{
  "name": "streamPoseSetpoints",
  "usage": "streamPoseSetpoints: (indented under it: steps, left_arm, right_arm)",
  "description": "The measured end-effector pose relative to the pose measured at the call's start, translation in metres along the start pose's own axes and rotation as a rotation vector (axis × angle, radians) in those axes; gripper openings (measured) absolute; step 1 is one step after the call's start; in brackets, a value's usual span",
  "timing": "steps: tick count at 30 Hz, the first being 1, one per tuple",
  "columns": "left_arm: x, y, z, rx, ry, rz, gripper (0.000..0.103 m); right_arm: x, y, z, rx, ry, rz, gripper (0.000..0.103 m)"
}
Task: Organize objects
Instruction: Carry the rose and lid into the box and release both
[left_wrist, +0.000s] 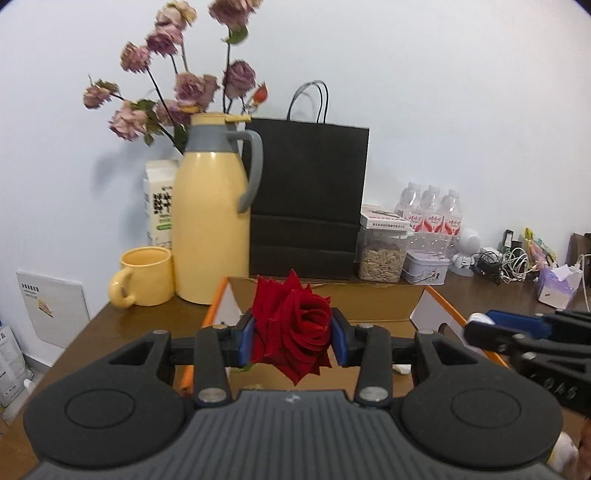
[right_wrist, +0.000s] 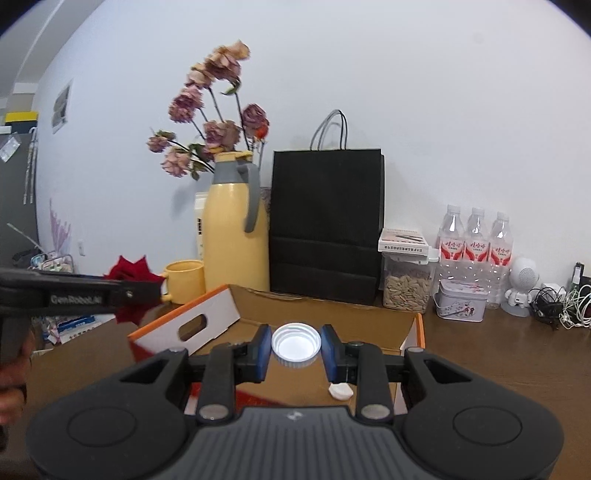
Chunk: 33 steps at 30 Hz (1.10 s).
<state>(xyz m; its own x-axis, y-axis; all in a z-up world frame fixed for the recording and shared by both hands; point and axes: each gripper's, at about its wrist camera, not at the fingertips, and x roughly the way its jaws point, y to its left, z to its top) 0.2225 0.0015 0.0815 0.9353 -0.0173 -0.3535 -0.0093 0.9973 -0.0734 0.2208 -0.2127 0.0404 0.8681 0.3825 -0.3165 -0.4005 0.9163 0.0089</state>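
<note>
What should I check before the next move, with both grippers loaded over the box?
1. Left gripper shut on red rose: ok.
2. Right gripper shut on white cap: ok.
3. Cardboard box open, flaps clear: ok.
4. Free space on box floor; small white piece lies inside: ok.
5. Grippers apart from each other: ok.
6. Rose stem condition below the pads: cannot tell.
</note>
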Motion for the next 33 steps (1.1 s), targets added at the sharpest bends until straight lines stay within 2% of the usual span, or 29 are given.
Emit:
streamPoseSetpoints:
  steps: [7, 12, 18, 20, 21, 22, 23, 24, 25, 27, 30, 33]
  left_arm:
    - [0.048, -0.012, -0.001, -0.045, 0.069, 0.041, 0.041]
    - [0.060, -0.013, -0.010, -0.032, 0.098, 0.038, 0.041]
    - [0.061, -0.014, -0.012, -0.025, 0.096, 0.053, 0.042]
    - [0.060, -0.014, -0.012, -0.030, 0.089, 0.057, 0.045]
    - [0.059, -0.013, -0.012, -0.031, 0.084, 0.061, 0.052]
    - [0.058, -0.013, -0.012, -0.033, 0.079, 0.064, 0.064]
    - [0.056, -0.012, -0.012, -0.039, 0.071, 0.069, 0.074]
    - [0.054, -0.011, -0.012, -0.045, 0.058, 0.078, 0.091]
    - [0.052, -0.011, -0.011, -0.044, 0.040, 0.088, 0.099]
    - [0.045, -0.012, -0.011, -0.043, -0.010, 0.103, 0.103]
    - [0.041, -0.012, -0.010, -0.051, -0.034, 0.109, 0.103]
    - [0.041, -0.012, -0.010, -0.056, -0.037, 0.107, 0.103]
  right_arm:
    - [0.049, -0.002, -0.005, 0.032, 0.055, -0.068, 0.027]
    - [0.055, -0.001, -0.010, 0.021, 0.066, -0.073, 0.027]
    - [0.057, -0.001, -0.011, 0.025, 0.072, -0.069, 0.027]
    - [0.057, -0.002, -0.011, 0.024, 0.075, -0.075, 0.028]
    - [0.056, -0.002, -0.011, 0.024, 0.072, -0.081, 0.028]
    - [0.056, -0.002, -0.011, 0.023, 0.071, -0.087, 0.030]
    - [0.056, -0.002, -0.011, 0.023, 0.071, -0.094, 0.041]
    - [0.056, -0.002, -0.011, 0.025, 0.067, -0.100, 0.059]
    - [0.055, -0.002, -0.011, 0.026, 0.061, -0.104, 0.067]
    - [0.053, -0.002, -0.011, 0.023, 0.046, -0.112, 0.090]
    - [0.050, -0.002, -0.011, 0.024, 0.024, -0.120, 0.103]
    - [0.047, -0.003, -0.010, 0.026, 0.003, -0.126, 0.103]
